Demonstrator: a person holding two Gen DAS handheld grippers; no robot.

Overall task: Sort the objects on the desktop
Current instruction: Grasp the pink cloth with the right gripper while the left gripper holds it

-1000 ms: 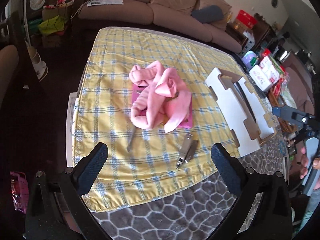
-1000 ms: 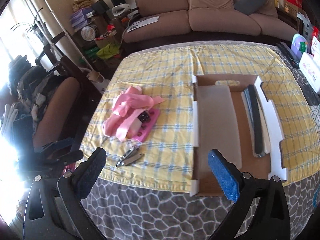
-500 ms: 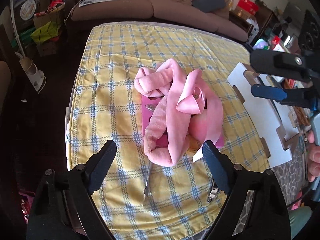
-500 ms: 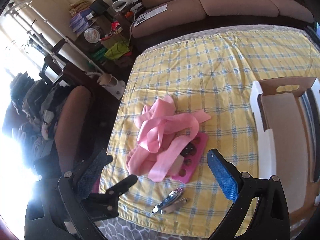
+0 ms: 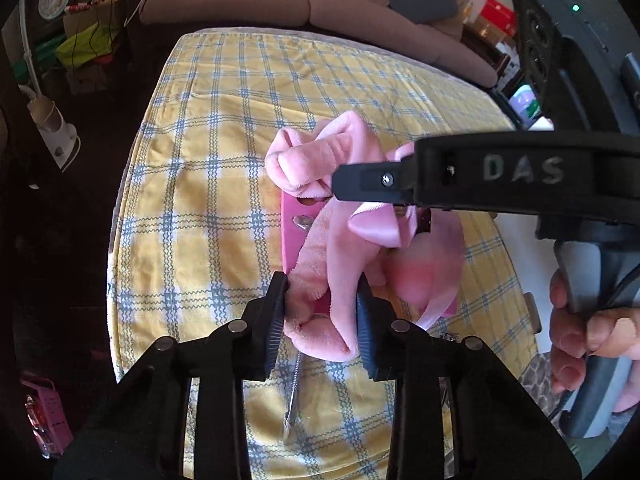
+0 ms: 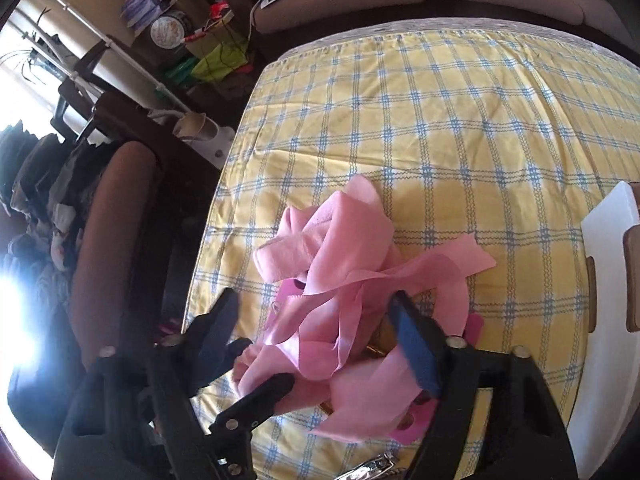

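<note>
Left wrist view. The left gripper is seen narrowed onto the near fold of the pink cloth, with a pad pressed against each side of the plush; the cloth is judged to be gripped. The cloth lies bunched over a pink tray near the middle of the yellow checked tablecloth. A thin metal tool is seen on the tablecloth just below the cloth, between the gripper's arms. One finger of the right gripper crosses the far right of the frame above the cloth, with the holder's hand at the right edge.

Right wrist view. The right gripper is seen set wide, its fingers standing on either side of the cloth's satin bands; no pinch is visible. The left gripper's fingers are seen at the near left, closed into the cloth. A nail clipper lies at the near edge; a white cardboard box stands at the right.

Step in hand (judged): the cloth is being taken up from the tray so that the items below can be sorted. The next move calls for the right jaws to be closed on a band, then both grippers to be raised together, slowly, so that the tray is not dragged.
</note>
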